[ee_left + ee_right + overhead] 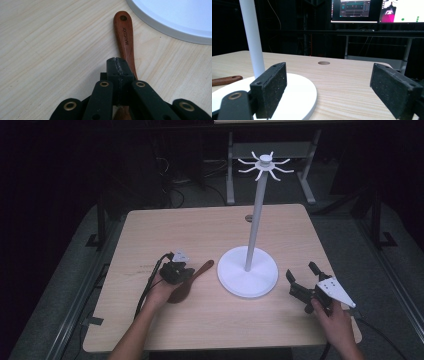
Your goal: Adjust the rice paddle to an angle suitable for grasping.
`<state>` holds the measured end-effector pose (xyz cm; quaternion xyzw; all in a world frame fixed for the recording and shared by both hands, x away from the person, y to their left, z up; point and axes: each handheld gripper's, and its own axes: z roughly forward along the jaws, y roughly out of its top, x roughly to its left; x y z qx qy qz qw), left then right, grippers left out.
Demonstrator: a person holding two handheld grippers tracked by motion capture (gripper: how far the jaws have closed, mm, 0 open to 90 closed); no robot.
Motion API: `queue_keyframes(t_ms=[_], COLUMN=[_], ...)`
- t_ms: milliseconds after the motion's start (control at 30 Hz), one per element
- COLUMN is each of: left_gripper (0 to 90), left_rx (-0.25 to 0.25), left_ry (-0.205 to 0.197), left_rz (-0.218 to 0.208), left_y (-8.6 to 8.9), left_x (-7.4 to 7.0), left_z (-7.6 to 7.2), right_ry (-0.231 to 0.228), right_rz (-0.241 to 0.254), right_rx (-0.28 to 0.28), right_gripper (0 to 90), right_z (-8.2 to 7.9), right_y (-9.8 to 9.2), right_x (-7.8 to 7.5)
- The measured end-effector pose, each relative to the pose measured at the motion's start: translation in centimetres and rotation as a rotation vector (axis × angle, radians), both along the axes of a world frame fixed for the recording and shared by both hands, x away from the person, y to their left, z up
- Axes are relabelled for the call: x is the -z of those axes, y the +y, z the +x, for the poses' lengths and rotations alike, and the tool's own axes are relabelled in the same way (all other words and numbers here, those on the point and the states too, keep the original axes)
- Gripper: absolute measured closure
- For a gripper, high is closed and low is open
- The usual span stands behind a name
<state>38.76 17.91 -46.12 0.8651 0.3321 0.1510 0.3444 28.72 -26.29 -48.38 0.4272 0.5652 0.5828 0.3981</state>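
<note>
Light wooden bench (210, 320), rectangular, dim room around it.

Dark reddish-brown wooden spoon (189, 282) lies flat on the bench, left of centre, its handle end pointing toward the white round base (247, 270) of a tall white hook stand (256, 215). Handle tip sits just beside the base rim; in the left gripper view a narrow strip of bench shows between them. The handle (124, 35) has a hanging hole near its tip and a stamped word along it.

Left gripper (175, 270), black, sits over the spoon where the handle runs into the bowl. In the left gripper view its jaws are pressed together with no gap, directly above the handle; whether they pinch the spoon or merely sit above it cannot be told.

Right gripper (304, 279), black with a grey three-cornered plate, is held at the bench's right edge, well apart from the spoon. Jaws spread wide, nothing between them, pointing toward the stand.
</note>
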Motion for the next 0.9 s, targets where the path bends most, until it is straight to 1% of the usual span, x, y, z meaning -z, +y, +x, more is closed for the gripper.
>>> queue_keyframes(t_ms=[33,67,100,133,167,233,267,300,333,433,467,500,633,667,700,733,767,833,900], left_gripper=[90.0,90.0,90.0,90.0,90.0,90.0,90.0,90.0,90.0,90.0,90.0,90.0,90.0,90.0,90.0,90.0,90.0,90.0,90.0], left_rx=[0.004,-0.006,-0.006,0.001,0.005,0.014,0.017,0.015,0.015,0.027,0.031,0.035,0.046,0.045,0.050,0.040,0.040,0.030,0.021], left_ry=[-0.001,0.003,0.003,0.011,0.019,0.039,0.045,0.063,0.063,0.096,0.117,0.126,0.152,0.159,0.165,0.164,0.166,0.169,0.173], left_rz=[0.005,-0.012,-0.012,-0.026,-0.038,-0.048,-0.057,-0.072,-0.072,-0.089,-0.103,-0.109,-0.091,-0.094,-0.083,-0.072,-0.054,-0.055,-0.037], left_y=[0.2,0.2,0.2,0.3,0.4,0.4,0.5,0.5,0.5,0.9,1.1,1.2,1.5,1.5,1.6,1.5,1.5,1.6,1.5], left_x=[-0.2,-0.4,-0.4,-1.2,-1.5,-2.2,-2.4,-2.6,-2.6,-2.9,-2.9,-2.9,-2.6,-2.4,-2.2,-1.9,-1.7,-1.4,-1.3], left_z=[0.0,-0.1,-0.1,-0.6,-0.8,-1.6,-1.9,-2.4,-2.4,-4.1,-4.9,-5.4,-7.5,-7.8,-8.2,-8.6,-8.8,-8.8,-8.7], right_ry=[0.000,0.000,0.000,0.000,0.000,0.000,0.000,0.000,0.000,0.000,-0.001,-0.001,-0.001,-0.001,-0.001,-0.001,-0.001,-0.001,-0.001], right_rz=[0.000,0.000,0.000,0.000,0.000,0.000,0.000,0.000,0.000,-0.001,-0.001,-0.001,-0.001,-0.001,-0.001,-0.001,-0.002,-0.002,-0.001], right_rx=[0.000,0.000,0.000,0.000,0.000,0.000,0.000,0.000,0.000,-0.001,0.000,0.000,-0.001,-0.001,0.000,0.000,0.000,0.000,0.001], right_gripper=[13.5,13.5,13.5,13.5,13.5,13.5,13.5,13.5,13.5,13.5,13.5,13.5,13.5,13.5,13.5,13.5,13.5,13.5,13.5], right_z=[0.0,0.0,0.0,0.0,0.0,0.0,0.0,0.0,0.0,0.0,0.0,0.0,0.0,0.0,0.0,0.0,0.0,0.0,0.0], right_y=[0.0,0.0,0.0,0.0,0.0,0.0,0.0,0.0,0.0,0.0,0.0,0.0,0.0,0.0,0.0,0.0,0.0,0.0,0.0], right_x=[0.0,0.0,0.0,0.0,0.0,0.0,0.0,0.0,0.0,0.0,0.0,0.0,0.0,0.0,0.0,0.0,0.0,0.0,0.0])
